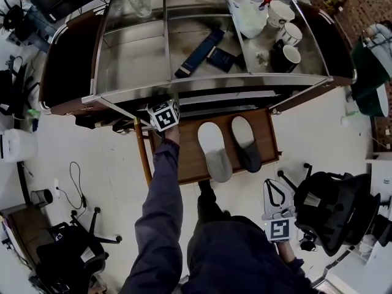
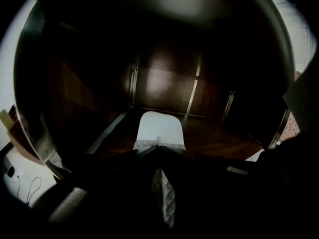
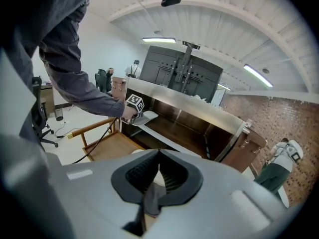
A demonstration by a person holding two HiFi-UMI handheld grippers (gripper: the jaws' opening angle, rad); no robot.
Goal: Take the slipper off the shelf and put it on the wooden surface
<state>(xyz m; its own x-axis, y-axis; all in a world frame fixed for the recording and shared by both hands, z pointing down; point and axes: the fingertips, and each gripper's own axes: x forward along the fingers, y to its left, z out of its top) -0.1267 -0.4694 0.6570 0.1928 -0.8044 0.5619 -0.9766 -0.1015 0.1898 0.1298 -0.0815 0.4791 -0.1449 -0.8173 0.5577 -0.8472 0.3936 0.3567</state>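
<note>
A white slipper point(image 2: 158, 129) lies on the dark shelf inside the cabinet point(image 1: 214, 84). My left gripper point(image 2: 158, 148) is shut on its quilted near edge. In the head view only that gripper's marker cube point(image 1: 164, 115) shows, just under the cabinet's front rim. The right gripper view shows the left gripper point(image 3: 133, 108) with the slipper point(image 3: 144, 117) at the shelf's left end. Below, the wooden surface point(image 1: 184, 158) bears a light grey slipper point(image 1: 214, 149) and a dark grey slipper point(image 1: 246, 143). My right gripper point(image 1: 274, 188) hangs low at the right, shut and holding nothing point(image 3: 158, 158).
The cabinet's glass top carries mugs point(image 1: 288, 35), a blue box point(image 1: 199, 52) and a glass point(image 1: 139, 3). A black office chair point(image 1: 334, 210) stands right of the right gripper, another chair point(image 1: 67, 256) at lower left. A cable point(image 1: 76, 182) lies on the floor.
</note>
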